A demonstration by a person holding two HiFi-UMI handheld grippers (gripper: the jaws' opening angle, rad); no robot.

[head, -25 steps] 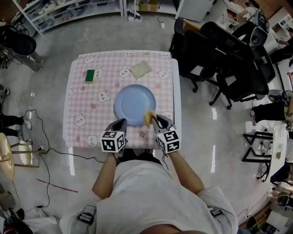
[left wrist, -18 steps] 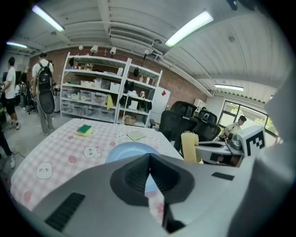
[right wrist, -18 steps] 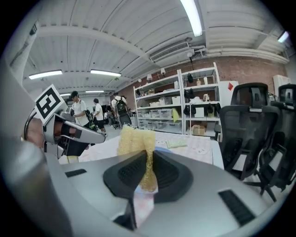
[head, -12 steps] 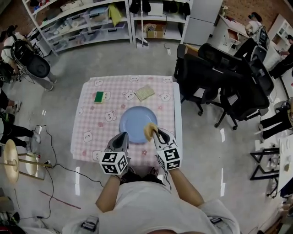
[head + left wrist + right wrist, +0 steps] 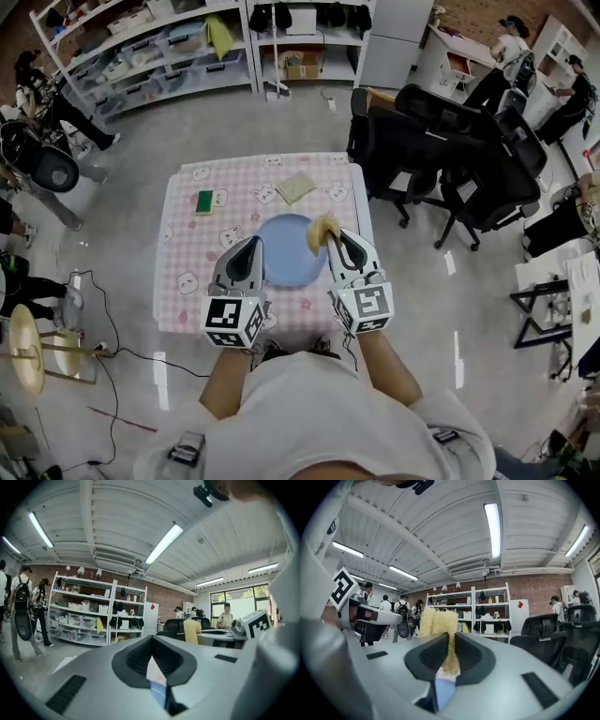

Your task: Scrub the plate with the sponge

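A round blue plate (image 5: 284,251) lies in the middle of the pink checked table (image 5: 192,253). My right gripper (image 5: 330,238) is shut on a yellow sponge (image 5: 322,230), held up over the plate's right rim. In the right gripper view the sponge (image 5: 438,620) sticks out past the fingertips of the right gripper (image 5: 449,638), in the air and level with the room. My left gripper (image 5: 250,247) hangs over the plate's left edge. In the left gripper view its pads meet at the left gripper's (image 5: 152,639) tip with nothing between them.
A green sponge (image 5: 203,201) and a yellowish cloth (image 5: 296,189) lie at the table's far side. Black office chairs (image 5: 441,141) crowd the right of the table. Shelves (image 5: 187,42) stand behind, people stand at the left, and cables (image 5: 94,291) run over the floor.
Both grippers have risen from the table's near edge and moved forward. The sponge has lifted off the plate's near right rim and now tilts level with the room.
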